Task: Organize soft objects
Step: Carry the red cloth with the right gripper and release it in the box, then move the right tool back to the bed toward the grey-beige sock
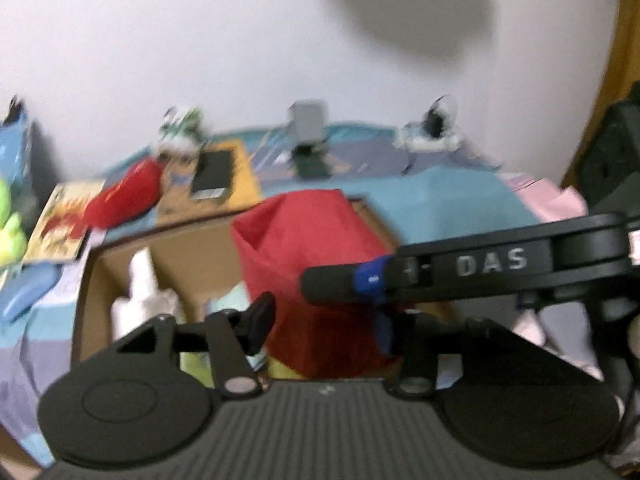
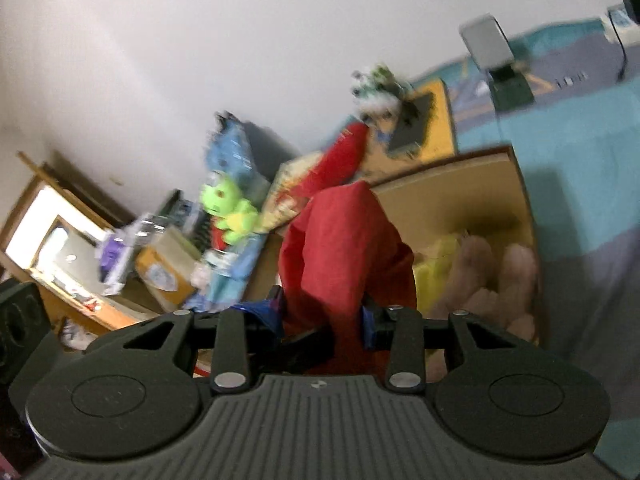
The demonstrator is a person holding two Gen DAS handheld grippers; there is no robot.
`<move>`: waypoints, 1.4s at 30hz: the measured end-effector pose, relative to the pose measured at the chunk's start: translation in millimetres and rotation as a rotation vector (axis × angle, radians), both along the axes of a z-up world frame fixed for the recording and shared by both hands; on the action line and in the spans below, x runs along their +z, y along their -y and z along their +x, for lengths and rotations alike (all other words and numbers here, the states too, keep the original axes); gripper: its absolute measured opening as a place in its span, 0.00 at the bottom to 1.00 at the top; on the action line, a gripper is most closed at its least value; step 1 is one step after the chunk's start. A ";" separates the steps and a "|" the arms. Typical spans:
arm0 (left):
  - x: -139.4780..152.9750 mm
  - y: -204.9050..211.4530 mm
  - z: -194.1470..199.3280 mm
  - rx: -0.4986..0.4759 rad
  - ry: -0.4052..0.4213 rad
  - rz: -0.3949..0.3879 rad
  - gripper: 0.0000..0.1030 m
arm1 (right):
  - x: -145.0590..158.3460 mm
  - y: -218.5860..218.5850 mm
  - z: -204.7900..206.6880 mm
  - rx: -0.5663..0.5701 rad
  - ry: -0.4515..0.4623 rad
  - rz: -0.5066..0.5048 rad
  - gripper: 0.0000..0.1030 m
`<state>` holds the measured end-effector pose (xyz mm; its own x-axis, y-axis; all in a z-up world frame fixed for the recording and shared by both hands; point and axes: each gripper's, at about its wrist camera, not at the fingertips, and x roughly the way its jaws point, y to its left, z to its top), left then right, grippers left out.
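A red cloth (image 1: 308, 256) hangs over an open cardboard box (image 1: 188, 248) on the bed. My right gripper (image 2: 324, 316) is shut on the red cloth (image 2: 344, 248) and holds it above the box (image 2: 460, 200); it shows in the left wrist view (image 1: 344, 280) reaching in from the right. My left gripper (image 1: 324, 320) is open, its fingers on either side of the hanging cloth. Inside the box lie white soft items (image 1: 140, 292), a yellow item (image 2: 436, 260) and a beige plush (image 2: 496, 280).
A red plush (image 1: 124, 196) lies on a book (image 1: 64, 220) behind the box. A green plush (image 2: 228, 212) sits at the left. A black phone (image 1: 212, 176), a grey box (image 1: 308, 124) and a white wall stand behind.
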<state>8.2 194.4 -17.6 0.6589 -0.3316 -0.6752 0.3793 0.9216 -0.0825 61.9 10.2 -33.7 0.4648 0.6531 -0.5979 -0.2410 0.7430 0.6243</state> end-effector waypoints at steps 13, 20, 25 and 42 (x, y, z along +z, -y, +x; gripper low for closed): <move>-53.9 -48.2 19.6 0.087 -0.175 0.069 0.53 | -24.1 -2.4 -19.8 -0.069 -0.098 -0.069 0.21; -28.0 -54.9 7.3 0.138 -0.126 0.082 0.53 | -8.7 -13.3 -32.1 -0.035 -0.051 -0.069 0.21; -14.5 -55.6 -6.0 0.175 -0.095 0.118 0.53 | 2.0 -25.5 -46.1 0.040 -0.007 -0.055 0.21; -35.3 -17.1 -61.5 0.375 -0.197 0.235 0.54 | -17.1 -5.4 -73.1 0.272 -0.075 -0.091 0.21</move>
